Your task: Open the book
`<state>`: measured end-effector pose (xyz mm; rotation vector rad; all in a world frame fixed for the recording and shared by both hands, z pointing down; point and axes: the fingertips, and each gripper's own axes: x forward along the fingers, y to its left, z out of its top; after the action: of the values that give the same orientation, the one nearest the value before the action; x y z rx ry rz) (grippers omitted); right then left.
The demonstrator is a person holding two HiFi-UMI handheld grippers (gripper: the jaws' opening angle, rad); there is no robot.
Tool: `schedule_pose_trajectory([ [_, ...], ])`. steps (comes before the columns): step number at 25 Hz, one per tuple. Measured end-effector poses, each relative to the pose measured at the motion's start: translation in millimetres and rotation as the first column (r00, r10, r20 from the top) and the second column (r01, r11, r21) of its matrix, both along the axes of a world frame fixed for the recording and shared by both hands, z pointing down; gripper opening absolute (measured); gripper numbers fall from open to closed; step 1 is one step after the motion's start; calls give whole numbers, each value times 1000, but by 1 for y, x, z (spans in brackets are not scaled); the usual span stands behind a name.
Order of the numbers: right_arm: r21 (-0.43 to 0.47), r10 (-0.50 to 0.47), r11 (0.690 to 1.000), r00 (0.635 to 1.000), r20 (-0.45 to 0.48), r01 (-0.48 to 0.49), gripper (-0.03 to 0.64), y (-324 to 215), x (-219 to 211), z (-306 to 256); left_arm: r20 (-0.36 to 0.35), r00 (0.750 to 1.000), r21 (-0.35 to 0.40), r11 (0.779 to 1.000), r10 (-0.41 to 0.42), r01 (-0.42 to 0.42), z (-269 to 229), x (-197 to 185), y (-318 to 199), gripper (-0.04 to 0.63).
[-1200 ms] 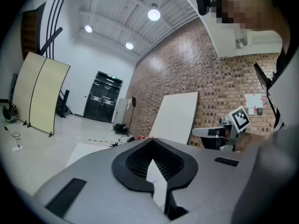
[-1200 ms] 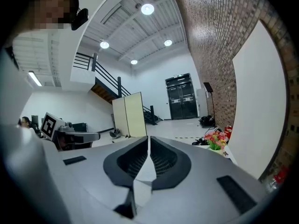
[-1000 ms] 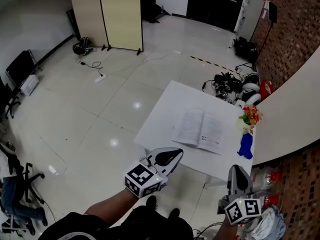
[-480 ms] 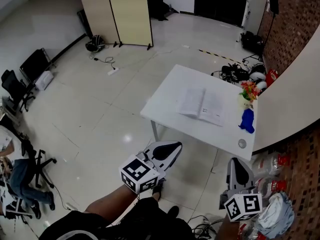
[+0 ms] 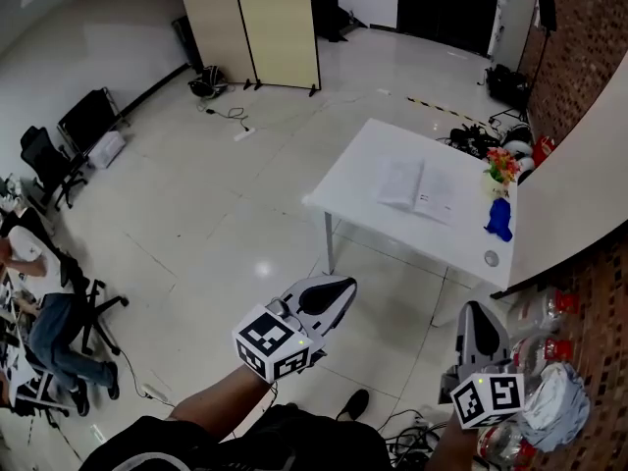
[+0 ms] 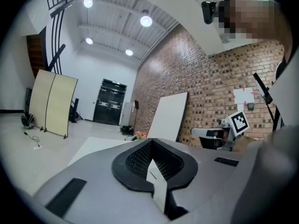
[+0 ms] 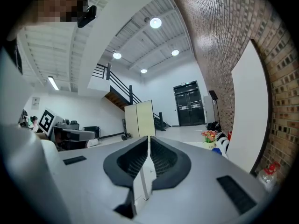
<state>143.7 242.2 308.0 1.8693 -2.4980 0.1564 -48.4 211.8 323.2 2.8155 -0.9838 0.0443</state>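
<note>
The book (image 5: 419,185) lies open, pages up, on the white table (image 5: 358,180) far ahead at the upper right of the head view. Both grippers hang in the air well short of the table, close to my body. My left gripper (image 5: 339,292) is shut and holds nothing; in the left gripper view its jaws (image 6: 150,161) meet with nothing between them. My right gripper (image 5: 475,312) is shut and empty too, its jaws (image 7: 148,141) pressed together in the right gripper view. The book does not show clearly in either gripper view.
A pot of flowers (image 5: 501,164), a blue object (image 5: 498,219) and a small round thing (image 5: 491,258) stand along the table's right side. A folding screen (image 5: 260,27) stands at the back. A seated person (image 5: 39,302) and chairs are at the left. Bottles (image 5: 549,312) lie at the right.
The table and the open book have drawn farther away and shifted up and right in the head view. More floor shows now. Both grippers stay shut and near my body.
</note>
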Motion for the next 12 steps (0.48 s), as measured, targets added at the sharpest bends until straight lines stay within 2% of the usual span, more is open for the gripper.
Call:
schedule_pose_trajectory([
  [4,-5,34,999,999,-14,-34,3,41,-45,10,-17,1000,13,1000,25,-25,12,-46,45,-3],
  [9,-32,74,997,997,23,-73,3,96,-109,25,-18,998,-12,998,59,-59,31,-110,89,-3],
  [12,-38,77,996,997,19,-76,3,127,-133,19,-40,997,-26,997,68,-70,28,-131,113,-3],
])
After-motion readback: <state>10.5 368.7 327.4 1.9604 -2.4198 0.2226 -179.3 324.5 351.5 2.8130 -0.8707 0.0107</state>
